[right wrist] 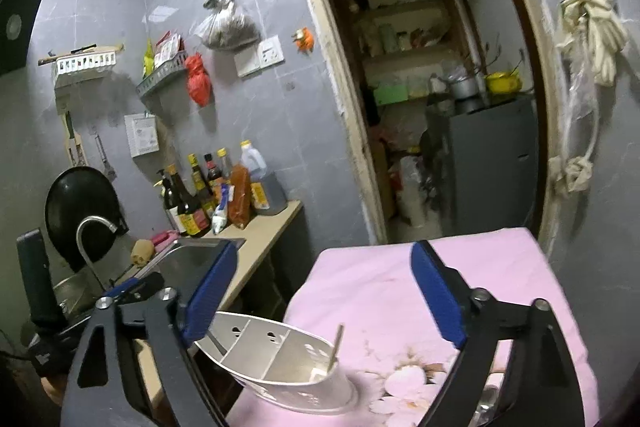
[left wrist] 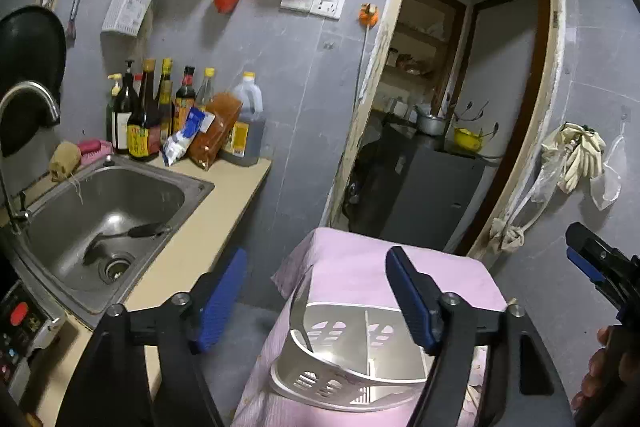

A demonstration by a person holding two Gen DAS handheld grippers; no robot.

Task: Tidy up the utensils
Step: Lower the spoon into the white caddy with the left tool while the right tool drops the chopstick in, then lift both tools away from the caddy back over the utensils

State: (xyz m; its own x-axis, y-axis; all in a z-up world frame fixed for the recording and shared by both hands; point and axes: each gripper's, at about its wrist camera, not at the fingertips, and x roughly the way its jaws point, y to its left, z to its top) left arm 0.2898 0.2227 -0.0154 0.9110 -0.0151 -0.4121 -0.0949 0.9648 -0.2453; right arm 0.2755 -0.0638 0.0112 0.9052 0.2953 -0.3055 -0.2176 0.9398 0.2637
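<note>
Starting at the left, the sink (left wrist: 120, 211) sits sunk in the counter (left wrist: 224, 203), and a dark spoon (left wrist: 132, 233) lies in its basin, long axis running from near the drain up toward the counter's right edge. The left gripper (left wrist: 316, 291) hangs released, nothing between its blue pads, over the gap between counter and table (left wrist: 360, 259). I'd judge this the nearer claw to that spoon, which lies left of it and farther out. Moving right, the white caddy (left wrist: 352, 359) stands near the table's left edge on the pink cloth, just below both claws. A dark handle (left wrist: 300, 315) leans in its left compartment, a chopstick (right wrist: 335, 349) in its right. The right gripper (right wrist: 324, 291) is also spread wide and empty, above the caddy. The table beyond the caddy is bare cloth, so there's room.
</note>
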